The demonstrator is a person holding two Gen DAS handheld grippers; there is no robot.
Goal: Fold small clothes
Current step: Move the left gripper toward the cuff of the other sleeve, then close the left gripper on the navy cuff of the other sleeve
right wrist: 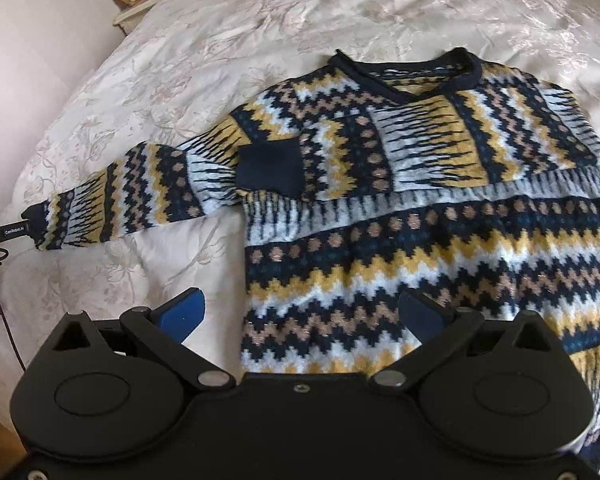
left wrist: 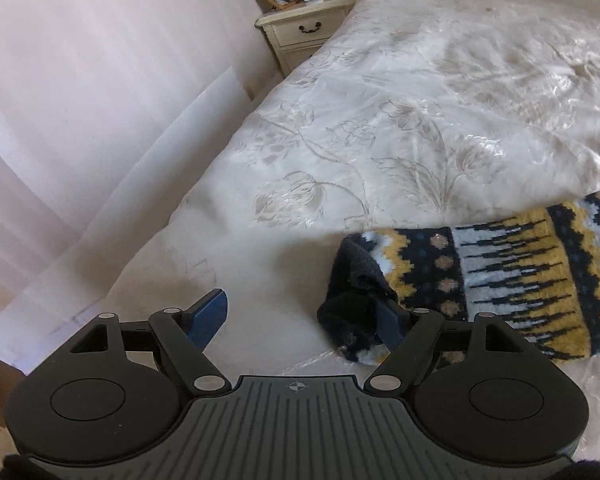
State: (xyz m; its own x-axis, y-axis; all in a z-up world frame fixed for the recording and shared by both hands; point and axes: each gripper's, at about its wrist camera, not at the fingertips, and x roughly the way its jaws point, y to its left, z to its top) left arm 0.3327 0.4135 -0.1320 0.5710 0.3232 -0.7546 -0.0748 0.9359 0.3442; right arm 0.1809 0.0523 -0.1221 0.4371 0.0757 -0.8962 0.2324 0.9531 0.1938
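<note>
Bed point(right wrist: 228, 12), cream floral quilt | patterned knit sweater point(right wrist: 420, 216) flat, one sleeve folded across chest | left gripper point(left wrist: 300, 320) jaws wide, right pad at other sleeve's dark cuff point(left wrist: 352, 304), not clamped | right gripper point(right wrist: 300, 312) open over hem, empty

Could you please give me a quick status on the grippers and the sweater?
Left gripper open at the outstretched sleeve's cuff, no grip yet. Right gripper open over the sweater hem. Other sleeve already folded across the chest. Nothing in the way.
</note>
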